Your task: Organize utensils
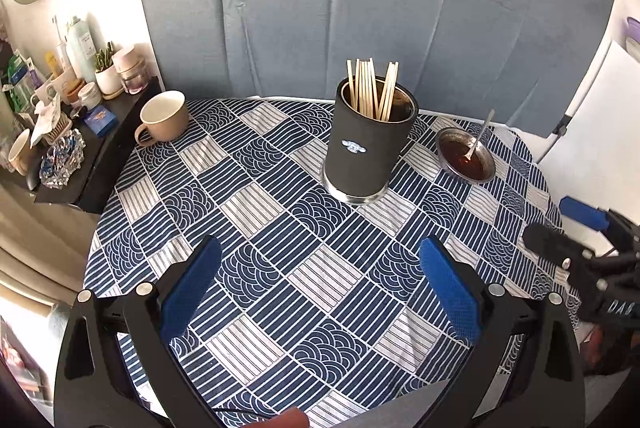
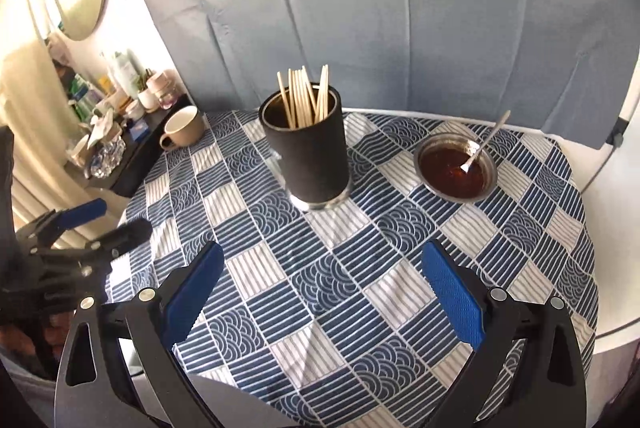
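Both the left gripper (image 1: 320, 292) and right gripper (image 2: 322, 296) hover jaws spread and empty, since the chopsticks (image 1: 372, 89) already stand in the holder (image 1: 366, 143) at twelve o'clock, leaving the spoon (image 2: 482, 143) in the sauce bowl (image 2: 456, 167) at two o'clock on the desk (image 1: 256, 260).

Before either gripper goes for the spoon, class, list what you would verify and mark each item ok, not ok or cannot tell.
1. Right gripper open, holding nothing: ok.
2. Left gripper open, holding nothing: ok.
3. Spoon handle sticks up out of the bowl, free to grasp: ok.
4. Spoon clean: not ok, its tip sits in dark sauce.
5. Holder upright, with room beside the chopsticks: ok.
6. Holder weighty enough not to tip: cannot tell.
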